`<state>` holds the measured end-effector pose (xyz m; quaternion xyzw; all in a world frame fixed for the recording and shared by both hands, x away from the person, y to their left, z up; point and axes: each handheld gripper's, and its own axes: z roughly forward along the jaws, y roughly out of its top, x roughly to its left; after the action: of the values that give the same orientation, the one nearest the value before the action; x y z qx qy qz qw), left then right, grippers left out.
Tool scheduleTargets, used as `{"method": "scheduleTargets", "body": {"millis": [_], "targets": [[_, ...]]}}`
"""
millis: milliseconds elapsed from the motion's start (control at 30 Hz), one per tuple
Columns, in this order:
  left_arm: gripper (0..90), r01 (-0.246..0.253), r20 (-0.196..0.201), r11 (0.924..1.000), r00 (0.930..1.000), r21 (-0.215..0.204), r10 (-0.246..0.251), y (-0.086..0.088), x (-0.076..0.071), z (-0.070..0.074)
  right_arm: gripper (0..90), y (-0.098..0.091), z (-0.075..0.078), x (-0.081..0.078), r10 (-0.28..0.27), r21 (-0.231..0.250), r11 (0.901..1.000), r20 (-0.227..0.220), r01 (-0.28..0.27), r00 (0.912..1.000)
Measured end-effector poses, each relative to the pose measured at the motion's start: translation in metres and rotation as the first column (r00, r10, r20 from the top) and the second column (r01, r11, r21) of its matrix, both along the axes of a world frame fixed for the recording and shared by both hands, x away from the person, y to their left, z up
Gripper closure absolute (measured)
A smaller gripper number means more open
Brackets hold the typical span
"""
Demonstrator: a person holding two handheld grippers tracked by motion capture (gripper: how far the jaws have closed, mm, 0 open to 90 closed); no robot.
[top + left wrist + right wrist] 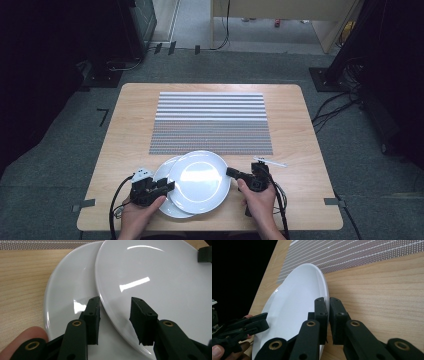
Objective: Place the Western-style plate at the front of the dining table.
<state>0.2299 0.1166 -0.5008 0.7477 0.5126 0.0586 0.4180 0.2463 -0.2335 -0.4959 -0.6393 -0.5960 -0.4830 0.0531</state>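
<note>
Glossy white plates, grey-and-white striped mat, pale wood-grain table

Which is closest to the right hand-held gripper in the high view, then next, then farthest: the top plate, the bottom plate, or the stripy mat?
From the right hand-held gripper:
1. Top plate, its rim sits between the jaws.
2. Bottom plate, peeking out on the left side.
3. Stripy mat, farther up the table.

two glossy white plates overlapped at the tabletop's near edge. the upper plate sat tilted, offset right over the lower plate, its far rim just touching the striped placemat.
</note>
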Motion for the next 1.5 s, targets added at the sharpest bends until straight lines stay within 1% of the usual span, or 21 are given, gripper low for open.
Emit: {"method": "scheduleTargets", "body": {"millis": [67, 167, 233, 267, 333, 367, 433, 600, 733, 833, 933, 1000, 1167, 1333, 1500], "targets": [[60.9, -0.001, 0.001, 1.0, 1.0, 0.002, 0.001, 0.0, 0.0, 0.0, 84.3, 0.0, 0.0, 0.0, 0.008, -0.003, 1.0, -0.008, -0.008, 0.9999], [61.4, -0.003, 0.002, 1.0, 1.0, 0.001, 0.003, 0.0, 0.0, 0.0, 79.7, 0.003, 0.0, 0.0, 0.032, -0.009, 0.9994, -0.026, -0.032, 0.9992], [61.4, -0.002, 0.002, 1.0, 1.0, 0.002, 0.002, 0.0, 0.0, 0.0, 81.2, 0.006, -0.001, -0.001, 0.037, -0.025, 0.999, -0.035, -0.038, 0.9987], [61.4, -0.003, 0.002, 1.0, 1.0, 0.001, 0.003, 0.0, 0.0, 0.0, 81.8, 0.007, -0.001, -0.002, 0.031, -0.03, 0.999, -0.035, -0.032, 0.9989], [61.2, -0.002, 0.002, 1.0, 1.0, 0.001, 0.002, 0.0, 0.0, 0.0, 83.3, 0.006, -0.002, -0.002, 0.021, -0.007, 0.9997, -0.044, -0.022, 0.9988], [61.1, -0.002, 0.001, 1.0, 1.0, 0.0, 0.002, 0.0, 0.0, 0.0, 84.4, 0.004, -0.003, -0.001, 0.019, 0.015, 0.9997, -0.051, -0.019, 0.9985], [60.6, 0.0, -0.001, 1.0, 1.0, -0.005, 0.0, 0.0, 0.0, 0.0, 85.8, 0.0, -0.006, -0.001, 0.013, 0.077, 0.997, -0.073, -0.008, 0.9973], [59.0, 0.004, -0.002, 1.0, 1.0, -0.004, -0.004, 0.0, 0.0, 0.0, 86.6, -0.002, -0.004, -0.001, 0.001, 0.078, 0.9969, -0.055, 0.004, 0.9985], [58.2, 0.001, -0.005, 1.0, 1.0, -0.01, -0.001, 0.001, 0.001, 0.0, 86.9, -0.01, -0.001, 0.001, -0.016, 0.088, 0.9959, -0.053, 0.021, 0.9985], [55.2, 0.0, -0.015, 0.9994, 0.9999, -0.033, 0.0, 0.001, 0.002, 0.0, 86.8, -0.017, -0.001, 0.002, -0.027, 0.092, 0.9952, -0.062, 0.033, 0.9977], [54.1, 0.006, -0.02, 0.9991, 0.9998, -0.042, -0.007, 0.0, 0.002, 0.0, 86.8, -0.019, -0.004, 0.004, -0.027, 0.092, 0.9952, -0.07, 0.033, 0.9972], [53.8, 0.01, -0.023, 0.9989, 0.9997, -0.046, -0.011, 0.0, 0.002, 0.0, 86.9, -0.019, -0.006, 0.004, -0.028, 0.106, 0.9937, -0.077, 0.036, 0.9966], [54.1, 0.017, -0.042, 0.9971, 0.9989, -0.074, -0.02, 0.0, 0.003, -0.001, 87.0, -0.02, -0.01, 0.004, -0.04, 0.131, 0.9901, -0.082, 0.051, 0.9958], [54.6, 0.03, -0.055, 0.9949, 0.9978, -0.097, -0.035, -0.003, 0.003, -0.002, 87.0, -0.02, -0.013, 0.003, -0.053, 0.148, 0.9869, -0.083, 0.064, 0.9952], [57.5, 0.056, -0.067, 0.9921, 0.9957, -0.113, -0.064, -0.008, 0.002, -0.003, 86.9, -0.019, -0.013, 0.003, -0.056, 0.145, 0.9872, -0.065, 0.065, 0.9963]]}}
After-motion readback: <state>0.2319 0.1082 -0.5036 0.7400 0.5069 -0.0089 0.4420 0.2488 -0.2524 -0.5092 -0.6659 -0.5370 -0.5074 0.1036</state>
